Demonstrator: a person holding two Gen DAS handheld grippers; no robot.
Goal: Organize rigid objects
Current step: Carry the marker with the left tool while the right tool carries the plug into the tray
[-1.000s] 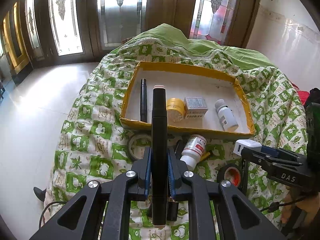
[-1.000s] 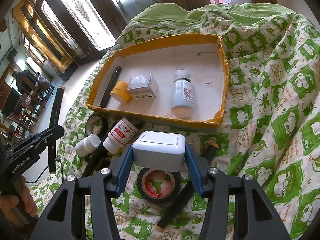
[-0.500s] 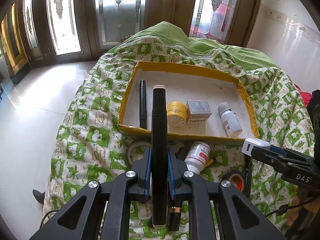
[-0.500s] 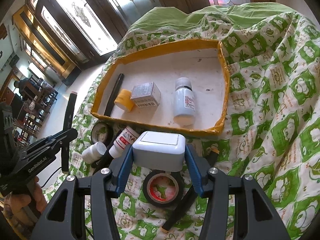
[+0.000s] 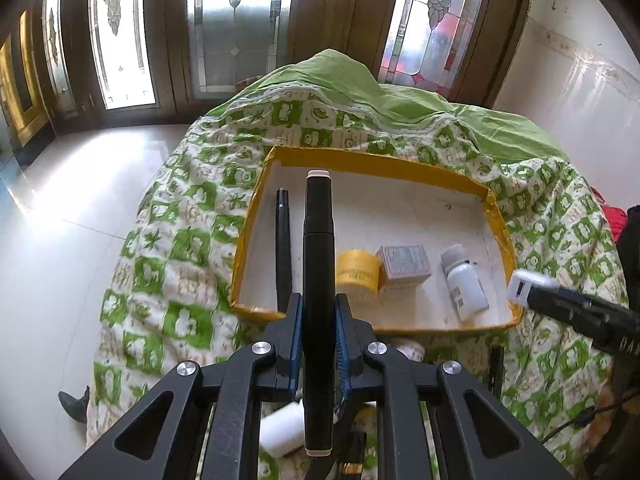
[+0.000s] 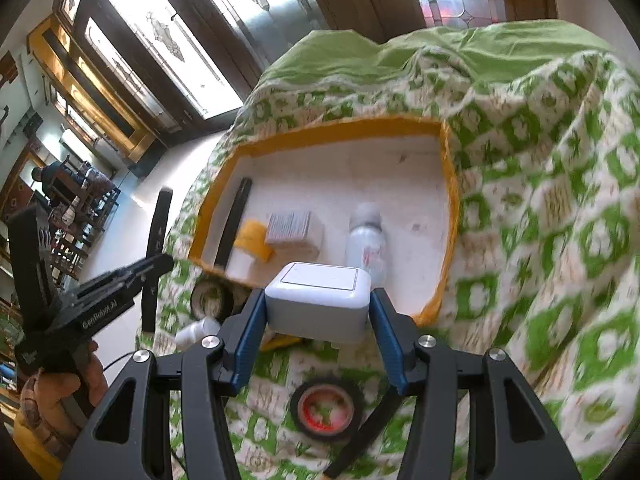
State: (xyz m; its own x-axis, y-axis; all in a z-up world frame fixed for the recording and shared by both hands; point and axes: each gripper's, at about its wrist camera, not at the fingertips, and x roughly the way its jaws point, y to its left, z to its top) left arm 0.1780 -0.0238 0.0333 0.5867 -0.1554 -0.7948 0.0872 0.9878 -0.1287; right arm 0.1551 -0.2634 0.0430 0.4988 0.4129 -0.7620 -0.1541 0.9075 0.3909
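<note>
Left gripper (image 5: 318,312) jaws clamped on black marker (image 5: 318,240); right gripper (image 6: 316,320) jaws clamped on white switch (image 6: 318,292). Both hover at tray (image 5: 380,166) near edge; recommend lowering into bare floor, clear of bottle (image 5: 464,284).

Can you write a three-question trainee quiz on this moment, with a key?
1. True or false: the left gripper is shut on a long black marker.
2. What does the right gripper hold? A) white switch box B) roll of tape C) yellow jar
3. Name the four things lying in the yellow-rimmed tray.

Key:
1. True.
2. A, the white switch box; the black tape roll lies on the quilt below it.
3. A black pen, a yellow jar, a small carton and a white bottle.
</note>
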